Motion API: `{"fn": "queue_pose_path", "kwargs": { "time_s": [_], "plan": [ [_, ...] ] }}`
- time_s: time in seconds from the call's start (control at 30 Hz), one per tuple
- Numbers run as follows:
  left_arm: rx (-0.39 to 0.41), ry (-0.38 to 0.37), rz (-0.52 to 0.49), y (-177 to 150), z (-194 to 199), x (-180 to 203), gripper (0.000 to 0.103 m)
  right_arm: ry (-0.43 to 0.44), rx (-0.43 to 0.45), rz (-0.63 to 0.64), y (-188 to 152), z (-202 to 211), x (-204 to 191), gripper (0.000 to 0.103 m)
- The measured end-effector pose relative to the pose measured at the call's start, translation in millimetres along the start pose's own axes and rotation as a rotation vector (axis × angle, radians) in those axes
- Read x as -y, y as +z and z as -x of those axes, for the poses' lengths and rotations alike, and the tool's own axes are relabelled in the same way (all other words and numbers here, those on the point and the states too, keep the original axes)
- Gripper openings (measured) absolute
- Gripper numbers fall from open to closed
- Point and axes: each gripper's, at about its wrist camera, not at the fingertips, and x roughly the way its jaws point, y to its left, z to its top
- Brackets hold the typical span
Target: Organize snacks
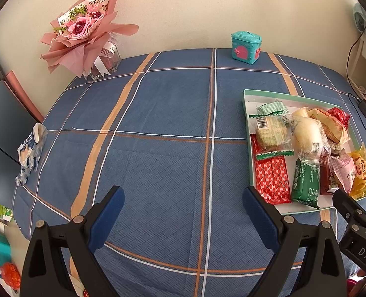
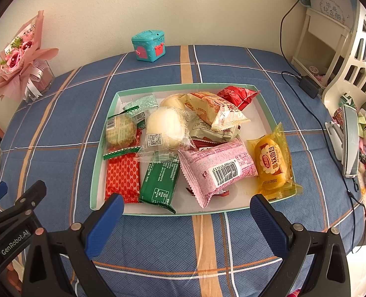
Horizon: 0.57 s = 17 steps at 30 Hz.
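On the blue checked tablecloth (image 2: 158, 242), wrapped snacks are heaped in a shallow tray (image 2: 97, 173).
Left gripper (image 1: 183, 220) and right gripper (image 2: 186, 225) are held wide, empty; a crumpled wrapper (image 1: 30, 148), perhaps, lies apart.

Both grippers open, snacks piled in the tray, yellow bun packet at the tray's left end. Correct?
Not quite: the yellow bun packet sits at the right end of the tray, as the right wrist view shows. Both the left gripper and right gripper are open.
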Motion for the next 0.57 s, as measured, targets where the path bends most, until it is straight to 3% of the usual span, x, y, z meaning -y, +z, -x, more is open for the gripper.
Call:
{"fn": "queue_pose_path", "kwargs": {
  "time_s": [0.57],
  "plan": [
    [0.001,0.003,-0.014,-0.8,0.8,0.7,0.096,0.0,-0.002,-0.002,-0.3,0.5,0.8,0.103]
  ]
}}
